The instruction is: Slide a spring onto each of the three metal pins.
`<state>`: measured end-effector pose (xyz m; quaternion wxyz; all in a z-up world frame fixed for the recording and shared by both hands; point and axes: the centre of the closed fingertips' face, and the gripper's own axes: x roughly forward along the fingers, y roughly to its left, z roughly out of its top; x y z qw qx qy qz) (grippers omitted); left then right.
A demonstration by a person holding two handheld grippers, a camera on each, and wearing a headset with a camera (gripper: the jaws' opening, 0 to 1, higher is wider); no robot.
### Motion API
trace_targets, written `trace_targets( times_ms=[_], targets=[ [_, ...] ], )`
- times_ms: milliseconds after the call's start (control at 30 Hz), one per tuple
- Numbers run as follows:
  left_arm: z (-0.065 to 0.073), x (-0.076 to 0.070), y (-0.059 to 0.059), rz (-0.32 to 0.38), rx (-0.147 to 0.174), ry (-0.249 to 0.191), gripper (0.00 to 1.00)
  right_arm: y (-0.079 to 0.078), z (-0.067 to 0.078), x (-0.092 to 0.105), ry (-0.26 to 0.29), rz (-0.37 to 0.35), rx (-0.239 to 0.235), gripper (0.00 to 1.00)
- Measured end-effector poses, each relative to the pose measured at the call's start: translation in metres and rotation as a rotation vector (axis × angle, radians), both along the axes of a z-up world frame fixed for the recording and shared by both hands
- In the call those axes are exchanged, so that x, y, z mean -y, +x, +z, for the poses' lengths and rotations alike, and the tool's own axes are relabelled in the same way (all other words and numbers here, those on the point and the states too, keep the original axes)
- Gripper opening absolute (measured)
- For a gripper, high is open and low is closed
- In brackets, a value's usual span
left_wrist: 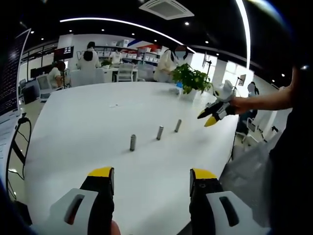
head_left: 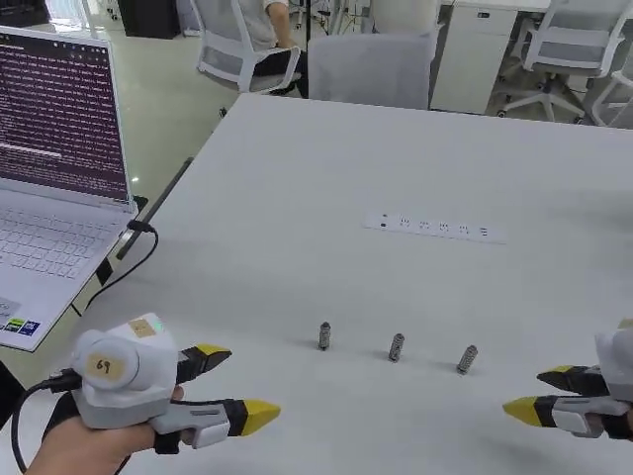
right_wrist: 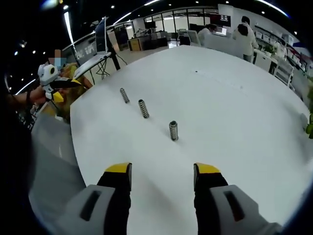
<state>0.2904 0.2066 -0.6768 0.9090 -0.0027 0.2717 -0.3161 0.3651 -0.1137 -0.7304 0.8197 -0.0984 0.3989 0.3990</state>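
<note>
Matt white table (head_left: pixel 326 188), shiny coiled metal springs (head_left: pixel 396 346).

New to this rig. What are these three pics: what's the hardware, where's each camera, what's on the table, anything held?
No robot: a person holds a two-jaw gripper in each hand. The head view is a headset camera looking down at the white table, with the left gripper and right gripper at its bottom corners. The other two are fisheye cameras riding on the grippers, looking out between their yellow-tipped jaws. Three springs stand upright in a row on the table; whether pins sit inside is too small to tell. Beyond them lies a power strip; a laptop is open at the left. Both grippers are open and hold nothing.
</note>
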Motion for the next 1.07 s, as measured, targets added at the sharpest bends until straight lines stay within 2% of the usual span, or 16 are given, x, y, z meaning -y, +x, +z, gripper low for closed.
trace_targets(
  times_ms=[200,600,1067],
  targets=[
    [-0.001,0.001,-0.001,0.002,-0.002,0.000,0.58,-0.017,-0.001,0.002,0.030,-0.017,0.002,0.54],
    [-0.002,0.006,-0.005,-0.003,-0.008,0.001,0.59,-0.046,-0.001,-0.008,0.104,-0.041,0.023,0.64],
    [-0.006,0.015,-0.007,-0.033,-0.012,0.004,0.60,-0.059,0.001,-0.025,0.142,-0.019,0.059,0.76]
  ],
)
